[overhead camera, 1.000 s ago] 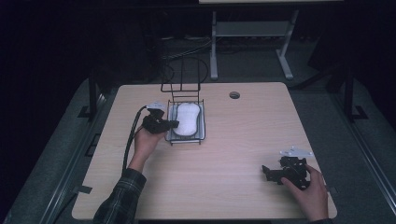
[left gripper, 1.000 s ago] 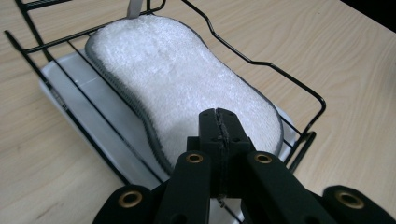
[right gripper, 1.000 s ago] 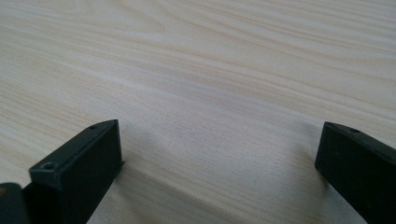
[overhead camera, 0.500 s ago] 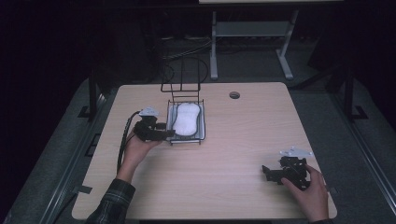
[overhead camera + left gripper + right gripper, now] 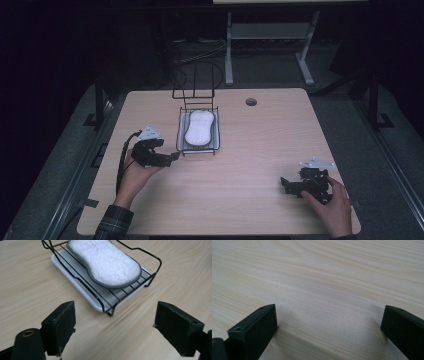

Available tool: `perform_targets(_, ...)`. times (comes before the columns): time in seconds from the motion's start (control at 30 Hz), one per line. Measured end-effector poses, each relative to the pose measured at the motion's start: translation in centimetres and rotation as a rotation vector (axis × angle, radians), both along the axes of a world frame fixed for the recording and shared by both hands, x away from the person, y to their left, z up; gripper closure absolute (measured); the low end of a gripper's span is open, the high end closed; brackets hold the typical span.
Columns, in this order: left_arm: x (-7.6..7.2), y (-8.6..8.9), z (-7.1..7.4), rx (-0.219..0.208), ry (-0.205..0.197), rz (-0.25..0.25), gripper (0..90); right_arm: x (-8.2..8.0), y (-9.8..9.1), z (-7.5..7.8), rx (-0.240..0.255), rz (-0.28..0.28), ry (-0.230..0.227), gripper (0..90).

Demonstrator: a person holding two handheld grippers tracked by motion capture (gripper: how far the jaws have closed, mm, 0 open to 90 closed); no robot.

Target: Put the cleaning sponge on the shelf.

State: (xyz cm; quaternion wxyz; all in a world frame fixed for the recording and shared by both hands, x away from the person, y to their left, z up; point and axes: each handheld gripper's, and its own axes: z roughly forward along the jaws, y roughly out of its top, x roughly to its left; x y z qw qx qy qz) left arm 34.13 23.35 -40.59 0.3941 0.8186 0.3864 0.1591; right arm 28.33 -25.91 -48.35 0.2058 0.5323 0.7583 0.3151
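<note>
A white, grey-edged sponge (image 5: 199, 126) (image 5: 105, 262) lies in a black wire rack (image 5: 181, 142) (image 5: 150, 280) that stands on a white tray (image 5: 75, 282) at the table's middle back. My left gripper (image 5: 172, 159) (image 5: 125, 327) hovers open just off the rack's near left corner, jaws wide apart, nothing between them. Near the front right edge my right gripper (image 5: 284, 186) (image 5: 329, 330) rests low over bare wood, also open and empty.
The light wooden table (image 5: 250, 150) has a round cable hole (image 5: 251, 102) at the back. A tall wire handle (image 5: 194, 80) rises from the rack's far end. A dark floor and a white table frame (image 5: 270, 35) lie beyond.
My left gripper has drawn back from the rack's left side toward the person and slightly left. The sponge stays in the rack. The right gripper has not moved.
</note>
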Motion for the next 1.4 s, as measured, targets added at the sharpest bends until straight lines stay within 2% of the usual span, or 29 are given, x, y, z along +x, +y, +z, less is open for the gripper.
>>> perform_targets(0.17, -2.0, 0.5, -0.4, 0.004, -0.010, -0.002, 13.7, 0.0, 0.0, 0.0, 0.000, 0.001, 0.000, 0.1)
perform_targets(0.33, -3.9, 1.0, -1.2, 0.039, -0.025, -0.004, 13.3, 0.0, 0.0, 0.0, 0.000, 0.001, 0.000, 0.1)
perform_targets(0.57, -6.1, 1.7, -2.8, 0.092, -0.003, 0.000, 13.3, -0.1, 0.0, 0.0, 0.001, 0.001, 0.000, 0.1)
perform_targets(0.7, -6.9, 1.9, -3.7, 0.106, 0.017, 0.006, 13.3, -0.1, 0.1, 0.0, 0.002, -0.001, 0.002, 0.1)
perform_targets(0.77, -7.2, 2.1, -4.2, 0.132, 0.030, 0.004, 13.3, -0.1, 0.1, 0.0, 0.002, 0.000, 0.001, 0.1)
perform_targets(0.93, -7.7, 2.3, -5.2, 0.161, 0.062, 0.001, 13.3, -0.1, 0.1, 0.0, 0.002, -0.001, 0.001, 0.1)
perform_targets(1.03, -7.9, 2.5, -5.6, 0.169, 0.070, 0.005, 13.3, -0.1, 0.1, 0.0, 0.002, -0.001, 0.001, 0.1)
perform_targets(1.1, -8.0, 2.6, -5.9, 0.184, 0.059, 0.016, 13.3, -0.1, 0.1, 0.0, 0.002, -0.001, 0.001, 0.1)
perform_targets(1.3, -8.4, 3.1, -6.6, 0.107, 0.046, 0.030, 12.9, -0.1, 0.1, 0.0, 0.002, 0.000, 0.001, 0.1)
perform_targets(1.4, -8.5, 3.4, -6.9, 0.086, 0.020, 0.024, 12.9, -0.1, 0.1, 0.0, 0.002, 0.000, 0.001, 0.1)
